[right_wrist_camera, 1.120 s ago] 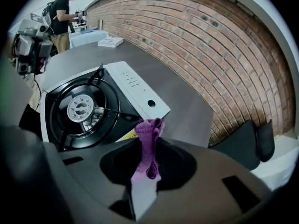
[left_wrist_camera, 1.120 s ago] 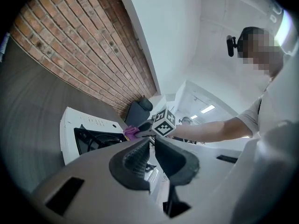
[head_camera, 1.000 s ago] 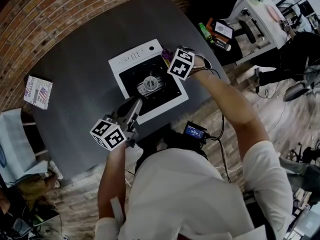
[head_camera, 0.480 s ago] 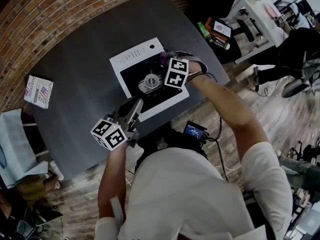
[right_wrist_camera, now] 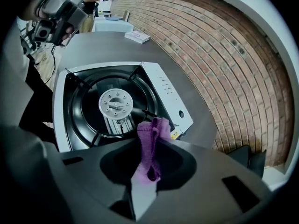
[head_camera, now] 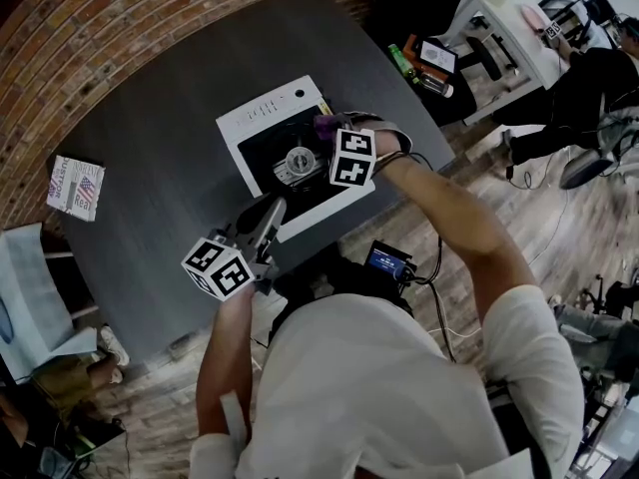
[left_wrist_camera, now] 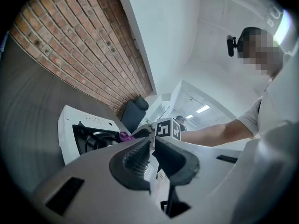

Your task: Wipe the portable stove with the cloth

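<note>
The white portable stove (head_camera: pixel 262 121) with a black well and a round silver burner (head_camera: pixel 300 160) lies on the dark table. My right gripper (head_camera: pixel 324 128) is shut on a purple cloth (right_wrist_camera: pixel 152 141), held over the stove's right rim near the control panel (right_wrist_camera: pixel 169 94). The cloth (head_camera: pixel 322 125) shows as a small purple tuft beside the marker cube. My left gripper (head_camera: pixel 272 211) hangs off the stove's near edge, jaws closed together with nothing between them; in its own view the stove (left_wrist_camera: pixel 70 129) and the cloth (left_wrist_camera: pixel 124 136) lie ahead.
A printed packet (head_camera: pixel 75 185) lies at the table's left. A brick wall (head_camera: pixel 120 18) runs behind the table. The table's near edge (head_camera: pixel 190 335) meets a wooden floor. Bottles and a tablet (head_camera: pixel 424 63) sit on another surface at the right.
My right gripper with the cloth has slid leftward and slightly toward the far edge of the stove. The left gripper has stayed put.
</note>
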`<action>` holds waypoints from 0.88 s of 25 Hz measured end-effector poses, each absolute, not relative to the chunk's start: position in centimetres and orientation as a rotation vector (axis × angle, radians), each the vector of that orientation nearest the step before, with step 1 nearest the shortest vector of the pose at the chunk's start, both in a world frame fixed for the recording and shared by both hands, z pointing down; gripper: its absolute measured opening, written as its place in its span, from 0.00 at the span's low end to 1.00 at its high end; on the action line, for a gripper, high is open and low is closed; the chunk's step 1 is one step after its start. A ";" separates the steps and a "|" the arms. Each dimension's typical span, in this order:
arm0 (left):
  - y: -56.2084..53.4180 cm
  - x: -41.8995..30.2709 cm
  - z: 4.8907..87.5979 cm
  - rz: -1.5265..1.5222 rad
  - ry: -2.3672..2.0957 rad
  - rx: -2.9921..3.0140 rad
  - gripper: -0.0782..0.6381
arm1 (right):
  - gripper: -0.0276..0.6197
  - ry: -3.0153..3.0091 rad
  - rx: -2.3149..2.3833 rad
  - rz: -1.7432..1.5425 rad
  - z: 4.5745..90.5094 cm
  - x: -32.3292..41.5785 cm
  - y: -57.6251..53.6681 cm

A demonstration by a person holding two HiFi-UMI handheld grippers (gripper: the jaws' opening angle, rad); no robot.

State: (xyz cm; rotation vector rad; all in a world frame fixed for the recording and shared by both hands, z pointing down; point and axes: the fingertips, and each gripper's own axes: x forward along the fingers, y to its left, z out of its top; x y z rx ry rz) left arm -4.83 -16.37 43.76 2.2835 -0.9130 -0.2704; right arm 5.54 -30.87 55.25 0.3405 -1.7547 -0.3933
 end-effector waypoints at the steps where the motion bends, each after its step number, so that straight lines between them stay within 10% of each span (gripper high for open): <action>1: -16.3 -4.8 43.8 -0.269 -0.909 2.285 0.17 | 0.18 -1.753 0.331 -0.398 55.3 5.5 -30.6; 22: -12.2 -3.6 45.1 -0.112 -0.719 2.344 0.17 | 0.18 -1.723 0.315 -0.284 55.6 8.4 -24.2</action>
